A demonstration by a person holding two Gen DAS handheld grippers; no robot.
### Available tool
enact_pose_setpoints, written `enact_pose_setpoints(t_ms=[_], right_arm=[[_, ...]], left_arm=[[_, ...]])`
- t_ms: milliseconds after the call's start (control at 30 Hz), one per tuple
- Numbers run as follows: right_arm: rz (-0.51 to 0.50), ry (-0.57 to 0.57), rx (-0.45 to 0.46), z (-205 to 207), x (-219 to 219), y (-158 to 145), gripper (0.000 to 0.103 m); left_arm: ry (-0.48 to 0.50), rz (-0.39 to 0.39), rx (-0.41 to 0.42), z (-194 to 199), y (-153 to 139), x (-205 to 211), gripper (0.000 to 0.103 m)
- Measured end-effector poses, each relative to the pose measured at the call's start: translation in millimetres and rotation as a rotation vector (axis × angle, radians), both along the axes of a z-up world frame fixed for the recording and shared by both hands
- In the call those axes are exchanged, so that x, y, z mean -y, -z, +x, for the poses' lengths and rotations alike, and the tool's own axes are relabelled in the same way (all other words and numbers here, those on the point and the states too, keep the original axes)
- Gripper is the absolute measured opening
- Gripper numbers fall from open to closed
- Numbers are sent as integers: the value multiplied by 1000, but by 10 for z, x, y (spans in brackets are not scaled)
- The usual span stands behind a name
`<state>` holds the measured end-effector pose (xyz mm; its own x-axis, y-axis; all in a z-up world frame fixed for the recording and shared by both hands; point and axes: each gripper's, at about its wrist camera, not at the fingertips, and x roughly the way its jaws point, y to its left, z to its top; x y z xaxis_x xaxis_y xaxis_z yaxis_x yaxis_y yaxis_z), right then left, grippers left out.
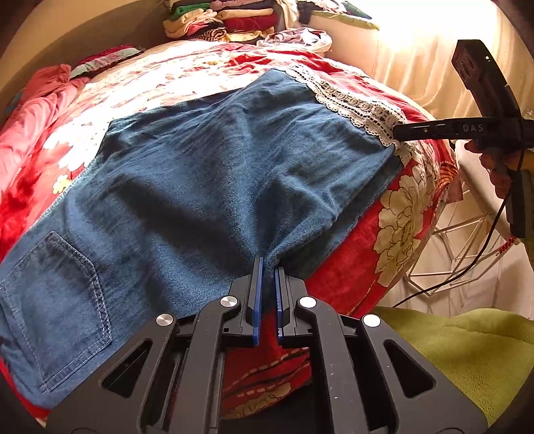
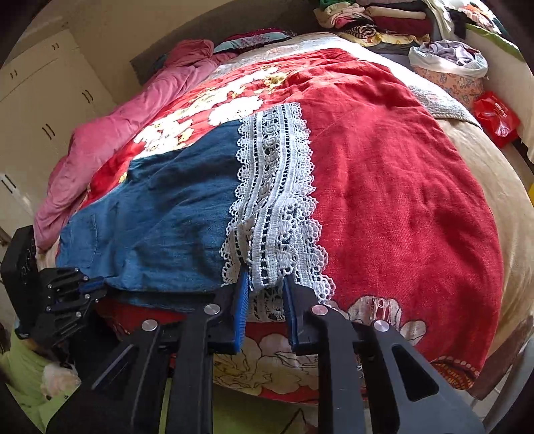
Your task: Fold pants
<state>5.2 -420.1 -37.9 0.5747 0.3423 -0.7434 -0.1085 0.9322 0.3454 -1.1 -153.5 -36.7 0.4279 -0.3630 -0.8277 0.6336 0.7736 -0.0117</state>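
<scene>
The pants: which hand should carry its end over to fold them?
Probably the right gripper: it sits at the lace hem, the pants' free end. The left gripper is pinching the near edge mid-length.

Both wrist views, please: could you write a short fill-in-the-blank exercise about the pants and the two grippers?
1. The pants are made of blue ____.
2. Their hem carries a white ____ trim.
3. The left gripper is shut on the ____ fabric.
4. The back pocket shows in the ____ wrist view.

Missing words: denim; lace; denim; left

Red floral blanket; folded clothes pile.
</scene>
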Motion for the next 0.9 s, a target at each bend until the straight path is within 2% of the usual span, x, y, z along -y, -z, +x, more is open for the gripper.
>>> enact_pose_setpoints(t_ms=[133, 267, 333, 367, 400, 500, 567, 667, 733, 833, 900], right_arm=[[-93, -17, 20, -91, 20, -74, 17], [-127, -21, -41, -44, 12, 111, 20], [-125, -16, -46, -33, 10, 154, 25], [-130, -7, -52, -29, 28, 146, 36], [-134, 7, -57, -30, 66, 126, 44], [-114, 55, -23, -83, 214, -25, 46], [-104, 78, 31, -118, 253, -165, 46], [-84, 30, 97, -93, 102, -301, 48], [-87, -35, 124, -31, -115, -317, 49], [-103, -120, 113, 115, -438, -235, 49], [-105, -154, 91, 195, -585, -137, 49]], left_arm=[[8, -12, 11, -22, -35, -12, 2], [15, 34, -6, -9, 65, 44, 4], [17, 28, -11, -14, 63, 27, 5], [19, 19, -18, -13, 57, 9, 7], [19, 6, -30, -13, 43, -25, 13], [3, -28, -31, -46, -46, -164, 43], [-29, -67, -21, -57, -155, -327, 47], [-141, -134, 22, -47, -400, -762, 53], [-250, -152, 65, -28, -527, -1084, 66], [-473, -138, 92, 57, -609, -1647, 73], [-615, -94, 95, 114, -573, -1968, 78]])
